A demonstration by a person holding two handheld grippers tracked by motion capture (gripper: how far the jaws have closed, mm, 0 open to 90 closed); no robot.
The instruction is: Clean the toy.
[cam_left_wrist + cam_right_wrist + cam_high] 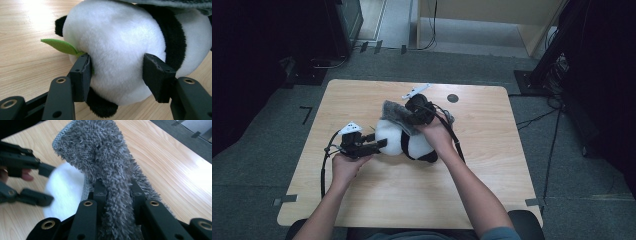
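Note:
A black-and-white panda plush (414,145) lies in the middle of the wooden table (412,200). My left gripper (382,144) comes in from the left, and its pads press into the sides of the plush's white round head (120,42). A green felt leaf (60,46) sticks out beside the left pad. My right gripper (412,117) is just behind the plush, shut on a shaggy grey cloth (100,150). The cloth (394,114) drapes over the top of the plush. In the right gripper view the left gripper (47,185) shows on the white fur (66,187).
A small dark round mark (453,98) sits near the table's far edge. Bare tabletop lies to the front and both sides. Grey carpet surrounds the table, with dark stands and cables (537,117) at the right and back.

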